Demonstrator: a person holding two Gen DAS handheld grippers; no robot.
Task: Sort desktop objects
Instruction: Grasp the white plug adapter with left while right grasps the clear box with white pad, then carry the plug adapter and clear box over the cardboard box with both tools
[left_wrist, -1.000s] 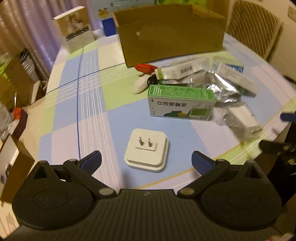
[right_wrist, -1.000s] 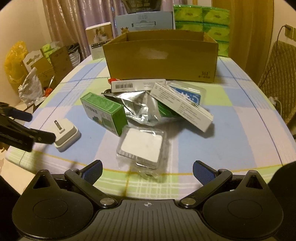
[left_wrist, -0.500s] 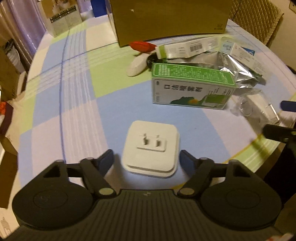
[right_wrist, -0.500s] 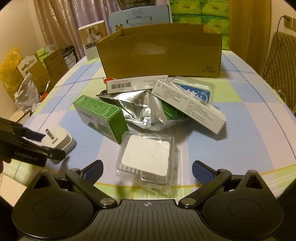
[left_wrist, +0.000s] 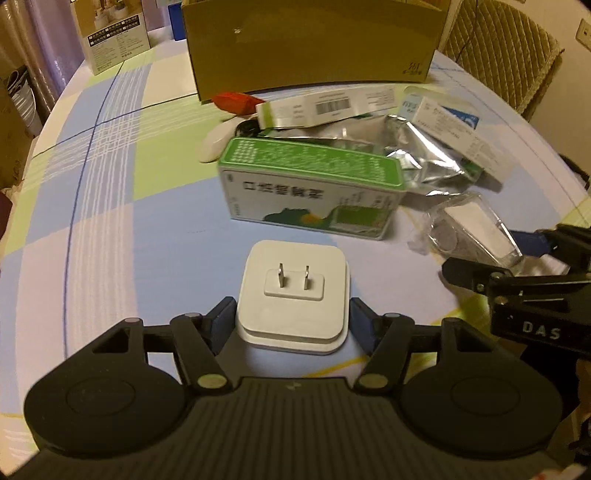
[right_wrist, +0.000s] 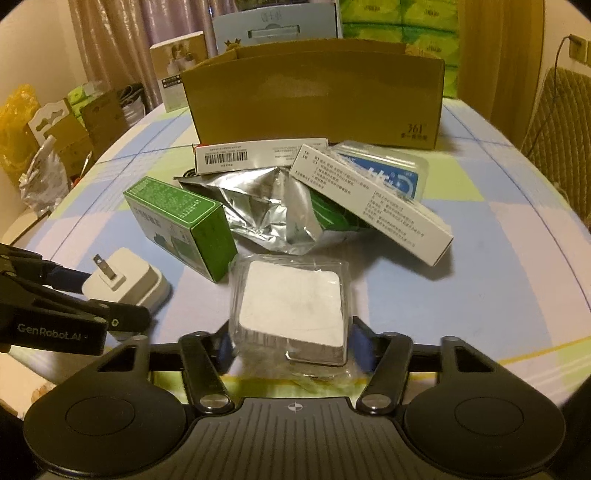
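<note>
My left gripper (left_wrist: 291, 318) is shut on a white plug adapter (left_wrist: 293, 291) that lies prongs-up on the checked tablecloth, its blue pads pressed to both sides. The same adapter (right_wrist: 125, 282) shows at the left of the right wrist view. My right gripper (right_wrist: 291, 343) is shut on a clear plastic packet (right_wrist: 291, 306) holding a white square pad, near the table's front edge. A green medicine box (left_wrist: 314, 192) stands just behind the adapter. An open cardboard box (right_wrist: 314, 99) sits at the back of the table.
Between the green box and the cardboard box lies a pile: a silver foil pouch (right_wrist: 269, 206), a long white box (right_wrist: 369, 203), a barcoded box (right_wrist: 258, 155), a blue blister pack (right_wrist: 391, 173), a red item (left_wrist: 232, 101). A wicker chair (left_wrist: 498, 48) stands at the right.
Both grippers moved forward and went from open to shut, the left one on the plug adapter and the right one on the clear packet.
</note>
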